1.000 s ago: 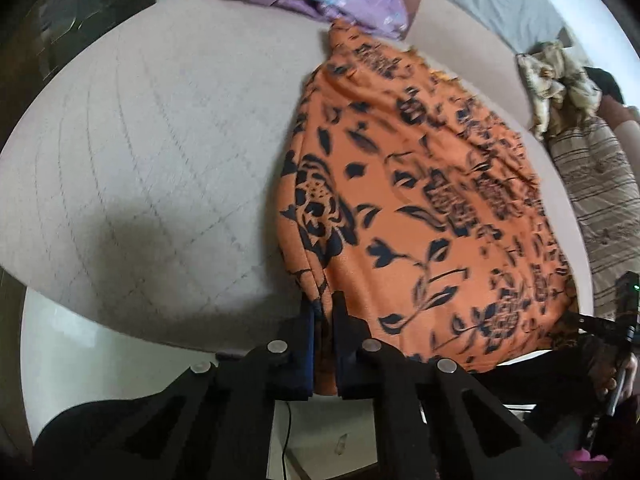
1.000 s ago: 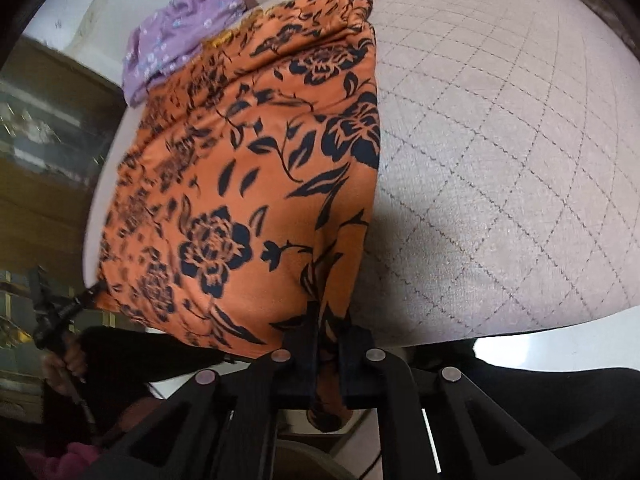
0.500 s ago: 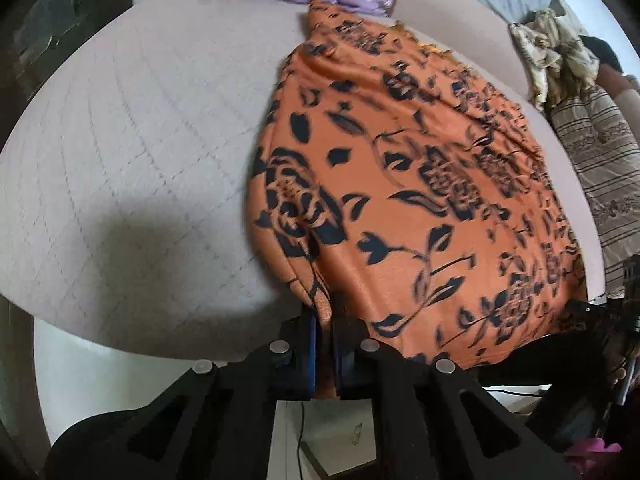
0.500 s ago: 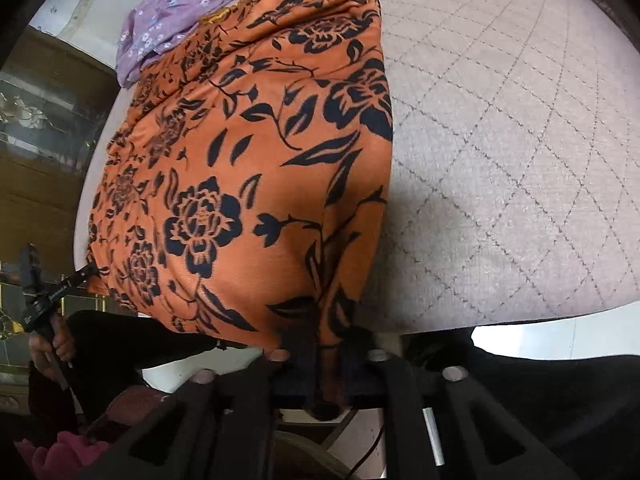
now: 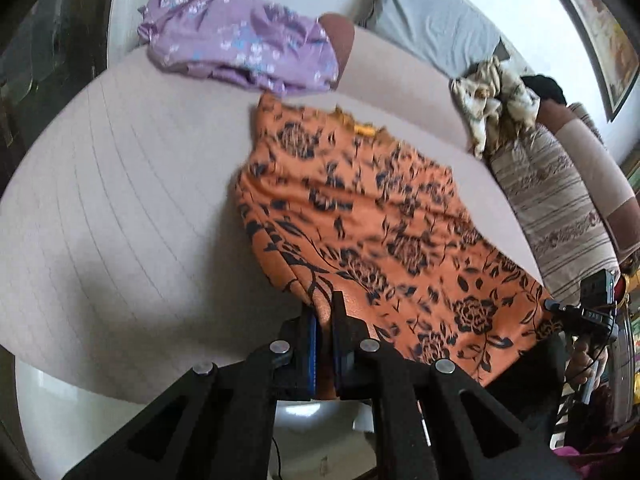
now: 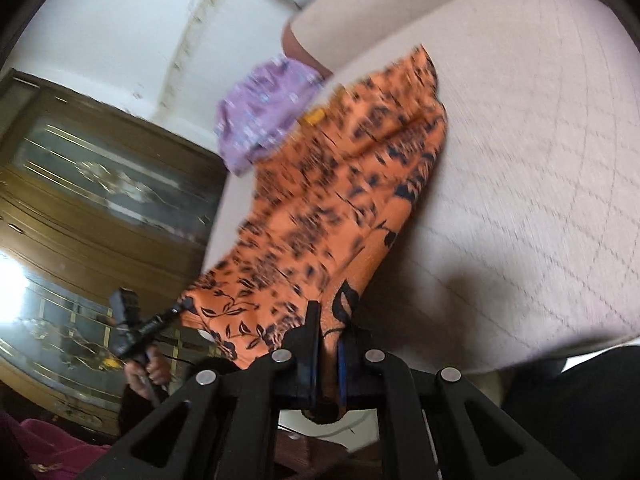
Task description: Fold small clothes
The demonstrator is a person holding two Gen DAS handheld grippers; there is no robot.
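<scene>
While both near corners of the orange floral garment [image 5: 372, 216] hang pinched and raised off the quilted beige cushion [image 5: 120, 208], its far end lies on the cushion just below a purple floral garment [image 5: 240, 52]. The left gripper [image 5: 325, 320] is clamped on one corner, the right gripper [image 6: 328, 320] on the other. Motion blur smears the print, so the fold lines are probably unreadable. Beside the cushion stands a wooden cabinet [image 6: 100, 208]

An orange floral garment [image 5: 360, 220] is clamped at its near corner by the closed left gripper [image 5: 325, 320]. Beyond the garment, purple clothing [image 5: 240, 56] is seen; at its far-right corner, the right gripper [image 5: 560, 308] is fastened.
</scene>
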